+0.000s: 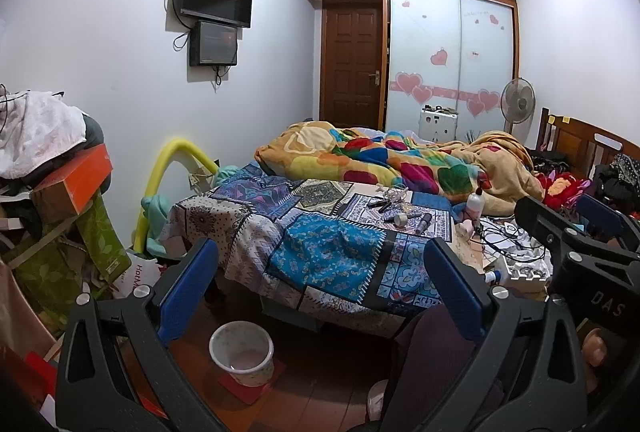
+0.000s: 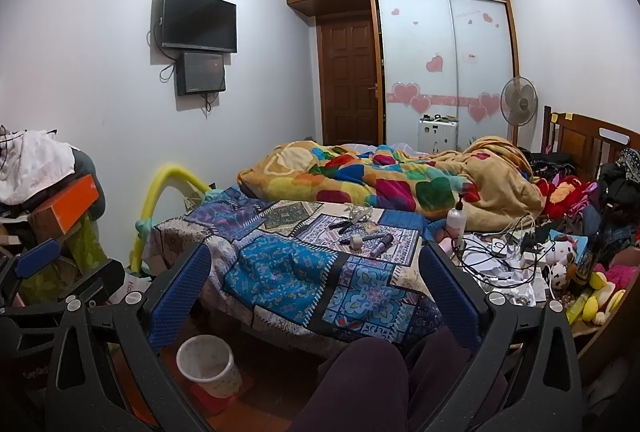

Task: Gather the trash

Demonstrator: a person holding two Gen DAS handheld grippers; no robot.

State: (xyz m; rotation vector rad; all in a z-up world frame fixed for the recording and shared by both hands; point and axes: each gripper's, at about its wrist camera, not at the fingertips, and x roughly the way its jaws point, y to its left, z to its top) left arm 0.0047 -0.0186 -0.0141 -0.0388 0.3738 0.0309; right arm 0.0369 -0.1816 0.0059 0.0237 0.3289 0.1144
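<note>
A white trash bin [image 1: 242, 354] stands on the wooden floor by the bed's foot; it also shows in the right wrist view [image 2: 209, 364]. Small items lie on the patchwork cloth [image 1: 320, 252]: a tape roll [image 1: 401, 219], tubes and dark sticks [image 1: 424, 222]. In the right wrist view the tape roll [image 2: 356, 241] and tubes [image 2: 380, 246] lie on the same cloth. My left gripper [image 1: 320, 296] is open and empty, held above the floor before the bed. My right gripper [image 2: 316, 292] is open and empty, and also shows in the left wrist view [image 1: 568, 220].
A colourful quilt [image 1: 380, 160] covers the bed. Cables, a pump bottle [image 2: 456, 220] and plush toys [image 2: 564, 252] crowd the right side. Boxes and clothes [image 1: 60, 192] pile up at left. A fan [image 1: 518, 104], wardrobe and door stand at the back.
</note>
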